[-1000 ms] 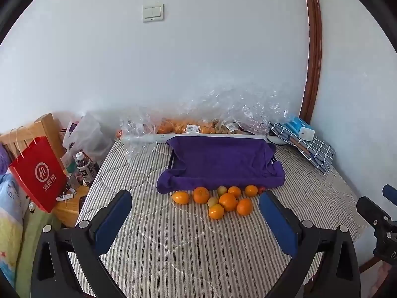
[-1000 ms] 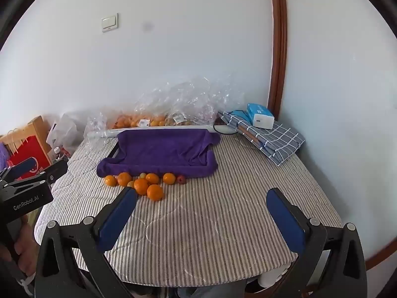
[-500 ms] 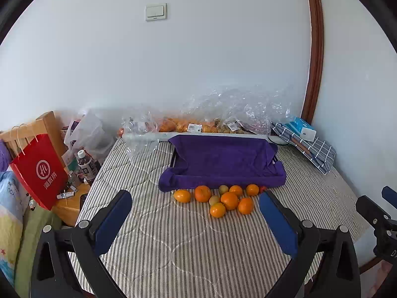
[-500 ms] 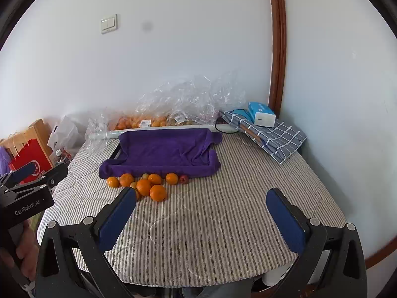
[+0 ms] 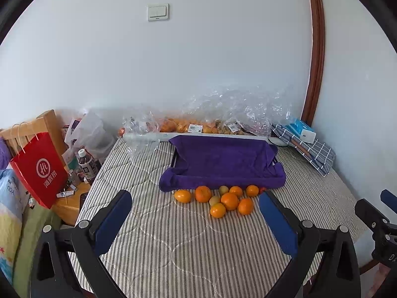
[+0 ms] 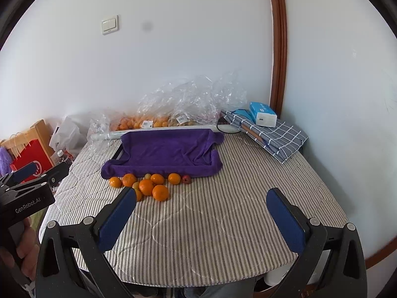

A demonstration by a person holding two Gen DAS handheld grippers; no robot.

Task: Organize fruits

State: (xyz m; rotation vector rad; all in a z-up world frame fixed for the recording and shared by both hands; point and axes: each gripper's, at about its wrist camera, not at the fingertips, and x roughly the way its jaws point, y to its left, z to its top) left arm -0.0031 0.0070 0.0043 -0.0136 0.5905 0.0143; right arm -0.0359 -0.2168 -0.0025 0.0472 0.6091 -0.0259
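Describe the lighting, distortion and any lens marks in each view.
Left wrist view: soft even daylight, strong fisheye bending the brown door frame, dark corner vignette. Right wrist view: same bending, plus a grey smudge beside the light switch, probably on the lens.

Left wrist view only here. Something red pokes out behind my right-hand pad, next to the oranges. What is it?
Observer: It's a small dark-red round fruit. It lies on the grey striped tablecloth beside the rightmost round orange fruit, just in front of the purple towel.
Operator: And the right tool? I only see a sliver of it at my frame edge.
Observer: The right tool is open and empty. It hovers over bare tablecloth, to the right of the fruit pile.
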